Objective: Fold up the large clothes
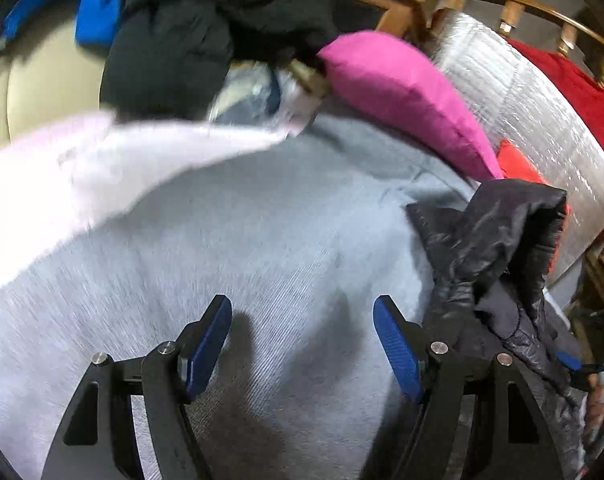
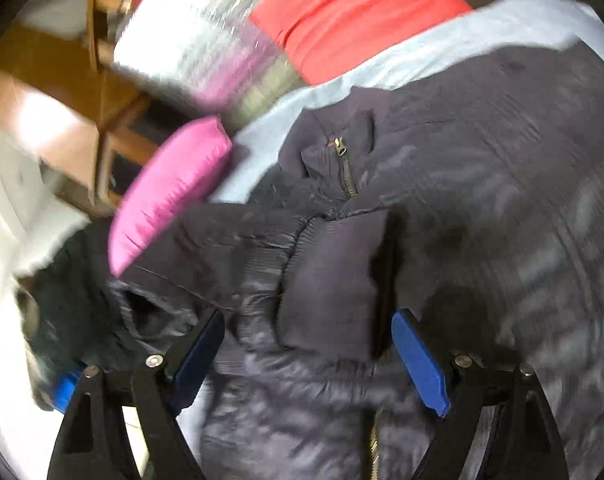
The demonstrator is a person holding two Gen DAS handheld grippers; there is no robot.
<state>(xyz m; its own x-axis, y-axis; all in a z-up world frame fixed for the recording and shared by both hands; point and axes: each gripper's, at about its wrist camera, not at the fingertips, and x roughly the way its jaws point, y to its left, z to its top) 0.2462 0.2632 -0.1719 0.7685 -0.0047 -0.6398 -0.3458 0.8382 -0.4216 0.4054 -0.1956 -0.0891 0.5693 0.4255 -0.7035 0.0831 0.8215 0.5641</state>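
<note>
A dark navy puffer jacket (image 2: 442, 208) with a brass zipper (image 2: 344, 164) lies spread on a pale grey-blue cover (image 1: 261, 240). My right gripper (image 2: 310, 316) hovers open over the jacket's collar and folded sleeve, and its pads do not press on the fabric. In the left wrist view a bunched part of the same jacket (image 1: 502, 248) sits to the right. My left gripper (image 1: 302, 304) stands open above the bare cover, with nothing between its fingers.
A magenta padded item (image 1: 402, 92) lies behind the jacket. Beyond it are a silver quilted roll (image 1: 522, 108), a red cloth (image 1: 574, 92) and a wooden rail (image 1: 522, 4). A black clothes pile (image 1: 189, 40) and a whitish cloth (image 1: 81, 168) lie at the left.
</note>
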